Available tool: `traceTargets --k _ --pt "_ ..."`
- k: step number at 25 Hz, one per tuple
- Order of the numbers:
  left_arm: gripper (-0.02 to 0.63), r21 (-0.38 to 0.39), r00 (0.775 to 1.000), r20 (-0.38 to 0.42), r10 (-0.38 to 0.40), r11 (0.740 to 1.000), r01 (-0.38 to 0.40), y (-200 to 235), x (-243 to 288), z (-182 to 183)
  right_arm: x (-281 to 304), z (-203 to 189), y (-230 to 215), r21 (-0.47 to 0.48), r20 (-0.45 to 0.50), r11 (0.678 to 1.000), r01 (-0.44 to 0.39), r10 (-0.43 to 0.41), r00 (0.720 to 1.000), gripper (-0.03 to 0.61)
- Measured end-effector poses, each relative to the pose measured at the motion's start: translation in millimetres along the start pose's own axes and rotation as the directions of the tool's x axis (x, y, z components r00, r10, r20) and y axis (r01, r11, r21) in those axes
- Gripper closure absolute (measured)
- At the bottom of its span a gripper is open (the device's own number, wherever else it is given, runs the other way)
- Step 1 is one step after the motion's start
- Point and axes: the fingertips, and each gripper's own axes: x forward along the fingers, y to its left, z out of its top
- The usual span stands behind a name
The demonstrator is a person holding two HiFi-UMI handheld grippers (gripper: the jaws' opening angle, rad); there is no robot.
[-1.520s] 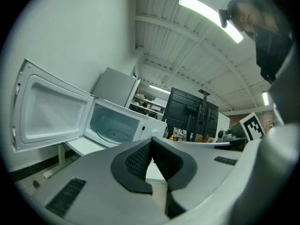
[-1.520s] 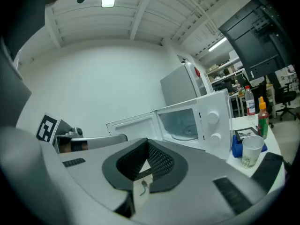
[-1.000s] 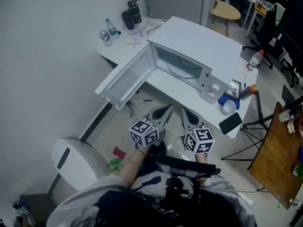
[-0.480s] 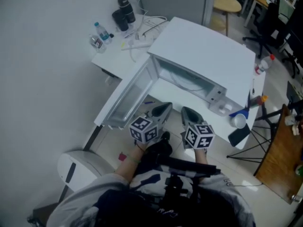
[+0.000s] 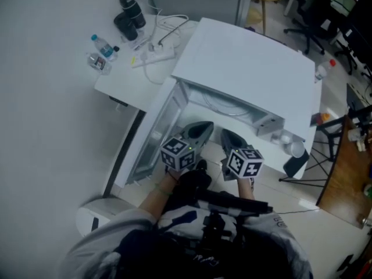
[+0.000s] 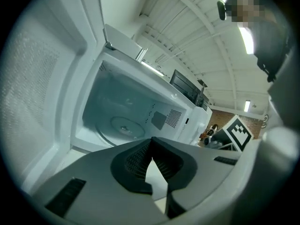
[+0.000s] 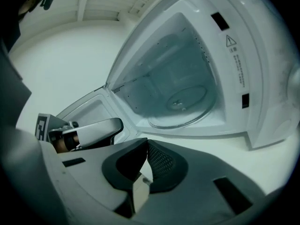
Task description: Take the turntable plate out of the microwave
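The white microwave stands on a white table with its door swung open to the left. The round glass turntable plate lies flat on the oven floor; in the head view only its rim shows. My left gripper is shut and empty, just in front of the opening beside the door. My right gripper is shut and empty too, close beside the left one, a little short of the cavity.
Water bottles, a black flask and a power strip with cables lie on the table behind the door. A cup and a dark phone lie right of the microwave. A white bin stands on the floor at lower left.
Both grippers have moved forward toward the open microwave, staying shut. The view has closed in, and the oven now sits right ahead of the grippers.
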Motion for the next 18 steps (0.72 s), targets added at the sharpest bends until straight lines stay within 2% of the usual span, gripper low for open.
traceTargets --k 3,6,8,10,13,18 --pt "0.611 -0.015 0.999 -0.015 -0.034 0.999 0.034 6 8 1 9 -5 -5 0.113 -0.013 0.994 -0.004 0.006 1.0 0.57" --pt "0.611 -0.025 0.998 -0.026 -0.061 0.998 0.061 9 13 1 19 -13 -13 0.158 -0.051 0.987 0.015 -0.007 0.999 0.49" --pt "0.611 -0.028 0.997 -0.035 -0.075 0.997 0.074 11 16 0 25 -14 -21 0.199 -0.053 0.979 0.033 -0.023 0.998 0.479" --pt "0.611 -0.036 0.996 -0.044 -0.083 0.996 0.082 13 18 -2 30 -10 -27 0.268 -0.033 0.962 0.043 -0.036 0.999 0.479" --pt "0.611 -0.055 0.994 -0.052 -0.091 0.995 0.088 16 19 -4 37 1 -31 0.36 -0.013 0.933 0.025 -0.022 1.0 0.419" --pt "0.611 -0.079 0.994 -0.036 -0.099 0.992 0.096 20 21 -3 50 14 -45 0.494 0.019 0.869 0.031 -0.047 0.999 0.416"
